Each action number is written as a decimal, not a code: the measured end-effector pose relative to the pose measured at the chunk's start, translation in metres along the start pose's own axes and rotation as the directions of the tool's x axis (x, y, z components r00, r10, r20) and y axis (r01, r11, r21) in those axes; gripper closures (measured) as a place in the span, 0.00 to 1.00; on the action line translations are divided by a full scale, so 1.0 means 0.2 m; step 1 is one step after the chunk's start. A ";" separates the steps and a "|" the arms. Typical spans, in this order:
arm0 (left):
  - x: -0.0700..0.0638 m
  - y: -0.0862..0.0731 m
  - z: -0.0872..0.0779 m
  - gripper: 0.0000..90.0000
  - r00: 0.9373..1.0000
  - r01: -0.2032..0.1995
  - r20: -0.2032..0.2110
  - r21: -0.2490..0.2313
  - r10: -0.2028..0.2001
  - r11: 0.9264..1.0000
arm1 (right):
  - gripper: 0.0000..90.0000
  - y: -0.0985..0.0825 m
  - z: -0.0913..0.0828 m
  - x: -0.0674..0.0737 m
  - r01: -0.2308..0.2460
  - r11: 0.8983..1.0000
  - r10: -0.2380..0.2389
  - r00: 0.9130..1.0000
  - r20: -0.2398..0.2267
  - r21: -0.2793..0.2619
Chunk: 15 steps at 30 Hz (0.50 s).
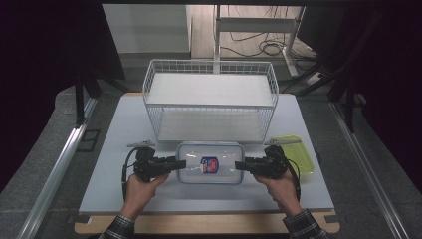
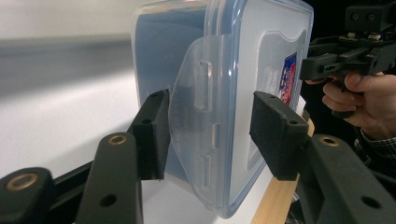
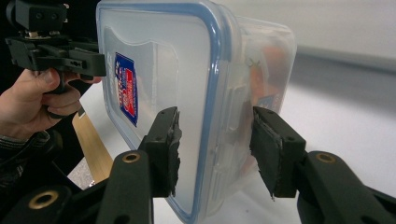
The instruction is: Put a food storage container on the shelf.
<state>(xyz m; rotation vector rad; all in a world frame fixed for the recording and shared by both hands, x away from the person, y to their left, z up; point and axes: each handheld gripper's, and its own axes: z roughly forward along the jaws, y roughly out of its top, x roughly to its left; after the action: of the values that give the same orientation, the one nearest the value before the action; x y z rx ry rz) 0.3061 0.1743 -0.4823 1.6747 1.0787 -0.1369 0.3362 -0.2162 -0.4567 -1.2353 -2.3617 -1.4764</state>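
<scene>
We see a clear rectangular plastic box with a blue-rimmed lid and a red-and-blue label lying on the white table in front of the white wire basket. The left gripper is clamped on the box's left end flap and the right gripper on its right end, jaws half-closed. The frosted walls blur the contents to an orange smudge, and our right hand partly covers the yellow-green tray

A white wire basket is sitting at the back of the pale tabletop, and it is standing upright with a flat white shelf inside it. A yellow-green tray is lying flat near the right edge of the tabletop, just in front of the basket's right corner. Black cables are lying on the floor behind the tabletop.
</scene>
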 end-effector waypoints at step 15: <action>-0.09 0.23 -0.09 0.54 0.998 -0.058 -0.024 -0.045 0.057 0.997 | 0.59 0.22 -0.07 0.05 0.027 0.998 -0.027 1.000 -0.012 -0.054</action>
<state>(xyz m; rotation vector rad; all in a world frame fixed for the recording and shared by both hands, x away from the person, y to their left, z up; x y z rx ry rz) 0.3211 0.1786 -0.4317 1.6679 1.0419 -0.0558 0.3551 -0.2122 -0.4124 -1.2069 -2.3545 -1.5611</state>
